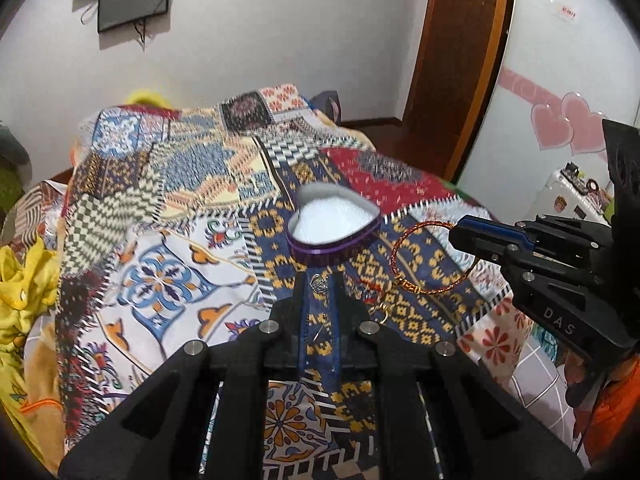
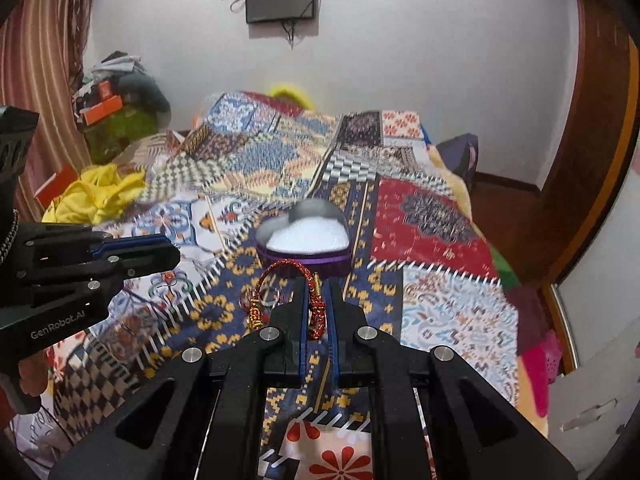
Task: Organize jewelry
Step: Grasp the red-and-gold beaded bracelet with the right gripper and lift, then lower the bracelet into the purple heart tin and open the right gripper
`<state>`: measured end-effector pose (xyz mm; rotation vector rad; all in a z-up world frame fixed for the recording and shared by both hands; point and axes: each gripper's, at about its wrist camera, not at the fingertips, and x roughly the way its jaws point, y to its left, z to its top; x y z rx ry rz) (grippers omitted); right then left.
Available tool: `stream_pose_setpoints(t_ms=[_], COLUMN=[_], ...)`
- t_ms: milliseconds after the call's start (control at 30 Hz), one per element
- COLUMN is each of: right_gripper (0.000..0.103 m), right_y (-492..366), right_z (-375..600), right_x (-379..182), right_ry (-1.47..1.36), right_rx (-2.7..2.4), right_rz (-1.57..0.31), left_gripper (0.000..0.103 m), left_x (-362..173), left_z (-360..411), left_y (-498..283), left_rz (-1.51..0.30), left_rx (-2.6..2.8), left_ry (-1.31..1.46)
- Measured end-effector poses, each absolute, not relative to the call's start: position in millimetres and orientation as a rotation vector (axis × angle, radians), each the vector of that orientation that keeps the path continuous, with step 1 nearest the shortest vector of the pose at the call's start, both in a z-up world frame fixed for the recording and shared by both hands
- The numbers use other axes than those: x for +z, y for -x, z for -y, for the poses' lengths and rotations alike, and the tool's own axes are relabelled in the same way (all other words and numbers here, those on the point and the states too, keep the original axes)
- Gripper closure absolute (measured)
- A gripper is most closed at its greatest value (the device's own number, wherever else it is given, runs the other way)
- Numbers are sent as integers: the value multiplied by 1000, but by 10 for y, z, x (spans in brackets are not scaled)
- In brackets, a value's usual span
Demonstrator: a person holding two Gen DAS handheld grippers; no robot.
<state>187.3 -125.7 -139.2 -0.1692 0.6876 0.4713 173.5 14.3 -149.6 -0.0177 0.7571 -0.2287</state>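
A purple heart-shaped jewelry box [image 1: 334, 226] with white lining stands open on the patchwork bedspread [image 1: 168, 264]; it also shows in the right wrist view [image 2: 306, 236]. My left gripper [image 1: 319, 282] is shut on a small silver ring [image 1: 318, 283], just in front of the box. My right gripper [image 2: 317, 300] is shut on a red and gold braided bracelet [image 2: 280, 276] and holds it above the bedspread just short of the box. In the left wrist view the bracelet [image 1: 424, 256] hangs from the right gripper [image 1: 464, 236] to the right of the box.
More small jewelry [image 2: 256, 308] lies on the bedspread left of the right gripper. Yellow cloth [image 2: 96, 196] is heaped at the bed's left side. A wooden door frame [image 1: 452, 60] and a white wall stand beyond the bed.
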Motion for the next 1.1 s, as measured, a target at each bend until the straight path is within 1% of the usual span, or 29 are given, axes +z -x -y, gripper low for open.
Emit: stream_pose_setpoints(t_ms=[300, 567, 800, 1100], right_gripper=[96, 96, 96, 96], right_y=[-1960, -2149, -2327, -2671], right_z=[1269, 1247, 1194, 1065], right_x=[-1114, -1002, -1068, -1392], right_ry=[137, 110, 101, 104], right_rx=[443, 430, 435, 478], right_rz=[-605, -564, -571, -669], left_gripper=[95, 95, 95, 95], left_x=[-1170, -1038, -1067, -1338], left_z=[-192, -202, -232, -210], left_y=[-1771, -1910, -2133, -2540], left_rz=[-673, -629, -630, -699], left_rx=[-213, -206, -203, -234], left_ry=[27, 34, 47, 74])
